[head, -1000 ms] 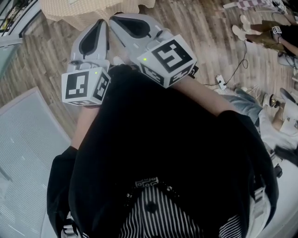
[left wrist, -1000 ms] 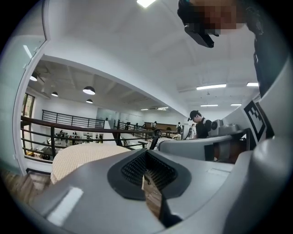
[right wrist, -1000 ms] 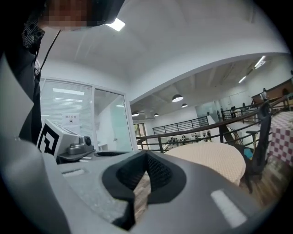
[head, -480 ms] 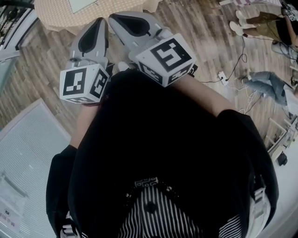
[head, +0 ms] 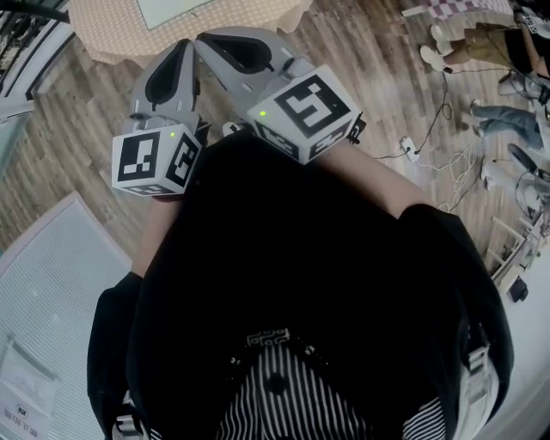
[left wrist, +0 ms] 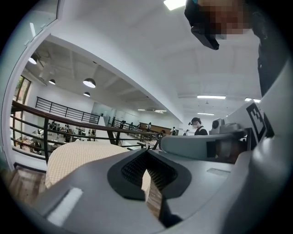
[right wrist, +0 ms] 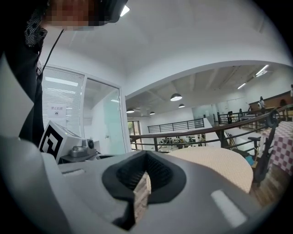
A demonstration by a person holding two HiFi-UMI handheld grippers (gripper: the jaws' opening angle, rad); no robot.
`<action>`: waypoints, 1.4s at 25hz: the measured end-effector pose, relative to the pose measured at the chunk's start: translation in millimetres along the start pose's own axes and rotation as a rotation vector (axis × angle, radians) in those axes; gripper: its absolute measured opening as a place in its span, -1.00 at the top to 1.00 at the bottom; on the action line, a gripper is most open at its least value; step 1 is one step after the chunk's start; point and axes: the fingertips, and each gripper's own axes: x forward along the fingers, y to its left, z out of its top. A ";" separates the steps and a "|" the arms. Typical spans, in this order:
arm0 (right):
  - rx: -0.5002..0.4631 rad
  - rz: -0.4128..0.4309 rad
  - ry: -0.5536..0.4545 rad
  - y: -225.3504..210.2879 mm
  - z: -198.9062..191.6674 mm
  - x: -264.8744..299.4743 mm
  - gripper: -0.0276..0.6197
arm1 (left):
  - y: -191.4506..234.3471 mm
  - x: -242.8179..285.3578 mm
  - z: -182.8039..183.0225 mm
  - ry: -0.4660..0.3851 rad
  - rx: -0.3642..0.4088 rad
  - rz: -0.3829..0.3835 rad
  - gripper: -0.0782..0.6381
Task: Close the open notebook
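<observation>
Frankly, the main risk here is reaching in blind. The only sign of the notebook (head: 172,7) is a pale flat sheet at the top edge of the head view, lying on the cloth-covered table (head: 103,39). It is cut off by the frame, so I cannot tell which way its cover lies or whether it is open at all. A reach made before it is fully in sight could land on the pages instead of the cover, or push the whole book across the cloth and bunch it. The left gripper (left wrist: 147,150) and the right gripper (right wrist: 146,151) each have their jaws pressed together with nothing between them. Pinching the cover edge would need one of them to open first, otherwise a blunt tip may only nudge or crease the paper. The two grippers also sit very close side by side, noses almost touching in the head view, so they could knock together if both go forward at once. Both hands are tucked against the person's chest, well back from the table, over the wooden floor (head: 69,163). The grippers point forward and roughly level toward the table, with the marker cubes nearest the body. Each gripper view looks across the tabletop to a railing (left wrist: 68,119) beyond, and neither shows the notebook.
</observation>
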 end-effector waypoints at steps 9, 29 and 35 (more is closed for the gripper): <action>0.007 0.077 0.030 6.2 -3.9 41.0 0.91 | 46.2 2.1 0.1 -0.005 -0.032 0.054 0.79; 0.064 0.278 0.038 -96.2 24.7 144.0 0.91 | 125.3 122.3 28.3 0.010 -0.016 0.215 0.79; 0.107 0.336 0.031 -126.2 37.5 163.4 0.91 | 136.7 152.9 40.3 0.025 -0.010 0.250 0.79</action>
